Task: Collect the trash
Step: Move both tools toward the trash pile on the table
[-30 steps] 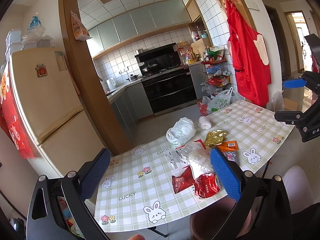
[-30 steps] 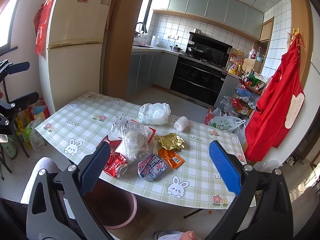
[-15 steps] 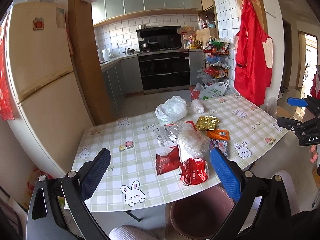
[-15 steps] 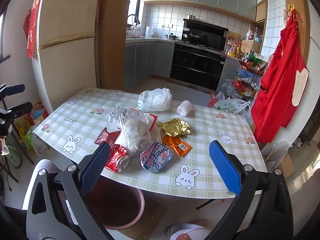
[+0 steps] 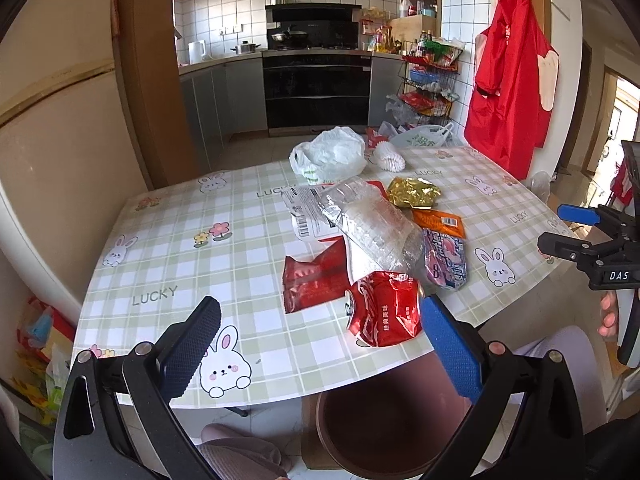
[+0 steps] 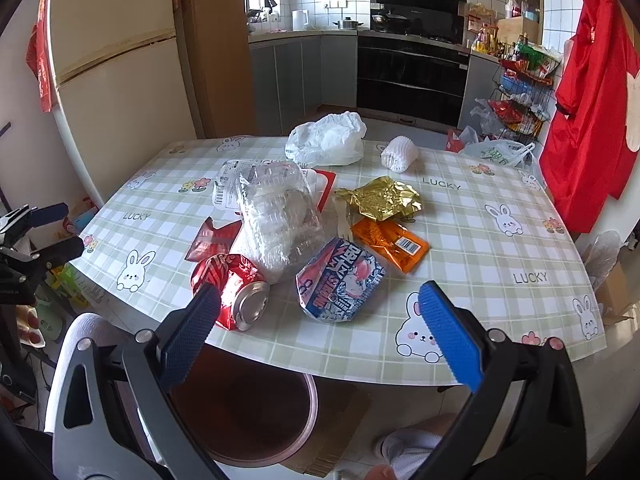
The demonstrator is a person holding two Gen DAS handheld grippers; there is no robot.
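Trash lies heaped on the checked table (image 5: 168,248): a crushed red can (image 5: 384,312) (image 6: 232,292), a clear plastic container (image 5: 372,228) (image 6: 276,216), a red wrapper (image 5: 312,276), a blue-pink packet (image 6: 340,284), an orange packet (image 6: 392,242), a gold foil wrapper (image 6: 380,198), a white plastic bag (image 6: 326,140) and a white foam net (image 6: 398,154). My left gripper (image 5: 316,344) hangs open over the table's near edge, its right finger beside the can. My right gripper (image 6: 320,332) is open too, just short of the can and the packet. Nothing is held.
A dark red bin (image 5: 380,432) (image 6: 240,412) stands on the floor under the table's near edge. A person's knees and slippers show beside it. A fridge (image 5: 52,160) is on the left, a red apron (image 5: 516,92) hangs at the right, kitchen cabinets behind.
Both grippers have come down and closer to the table, so the trash pile looms larger. Both stay open. Nothing on the table has moved.
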